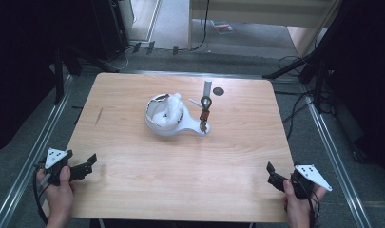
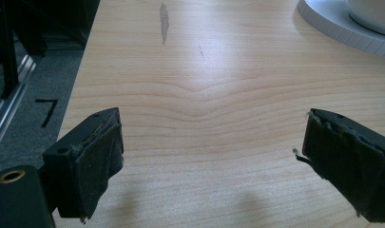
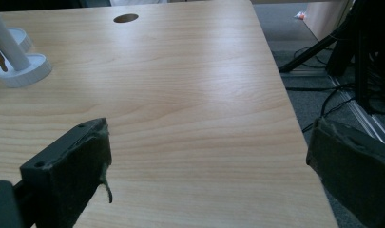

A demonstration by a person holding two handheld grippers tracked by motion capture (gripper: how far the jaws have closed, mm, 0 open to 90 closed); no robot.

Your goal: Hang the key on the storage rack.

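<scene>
Both pairs of jaws stand wide apart with nothing between them but bare wood. The left gripper sits at the near left corner of the table; its own view catches a dark streak in the wood ahead and, at the top right, the rim of the white stand. The right gripper rests at the near right corner, its outer jaw hanging over the table edge above grey floor and cables (something its own view makes plain). That view also picks up the stand's small round foot and white post, and a dark round hole near the far edge.

From above, the whole stand shows at the table's middle: a white bowl-like base holding something white and crumpled, with an upright post beside it carrying a brownish hanging piece. Each hand grips its tool, well apart from the stand.
</scene>
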